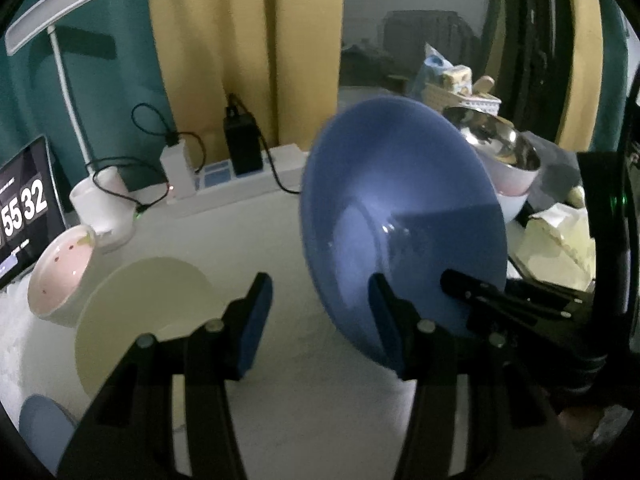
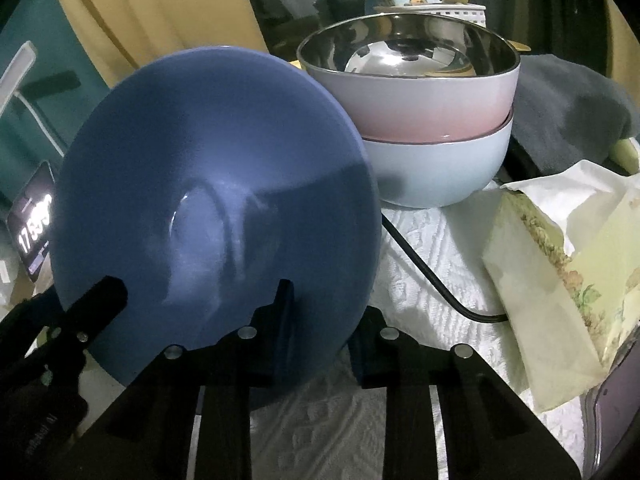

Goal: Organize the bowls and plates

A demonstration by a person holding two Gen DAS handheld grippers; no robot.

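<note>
The big round blue plate (image 2: 216,200) is up on edge, tilted steeply, glossy, with a shallow centre well catching a pale glare across its face. The right gripper (image 2: 320,320) has it by the lower rim: one finger sits in front of the plate's face, the other behind the rim, pinching the edge between them. The left gripper (image 1: 320,320) is right alongside, fingers spread; its right-hand finger (image 1: 386,312) stands just in front of the plate's lower face, and whether it touches cannot be told.

Behind the plate, toward the far right of the white textured tabletop (image 2: 420,264), a steel-lined pink bowl (image 2: 412,92) is nested in a pale blue bowl (image 2: 436,168). A floral tissue pack (image 2: 560,272) lies at the right edge.

Over at the left edge in the left wrist view, a pink speckled bowl (image 1: 60,276) sits beside a cream round plate (image 1: 148,312), and a small blue dish (image 1: 44,432) shows at the near left corner.
</note>
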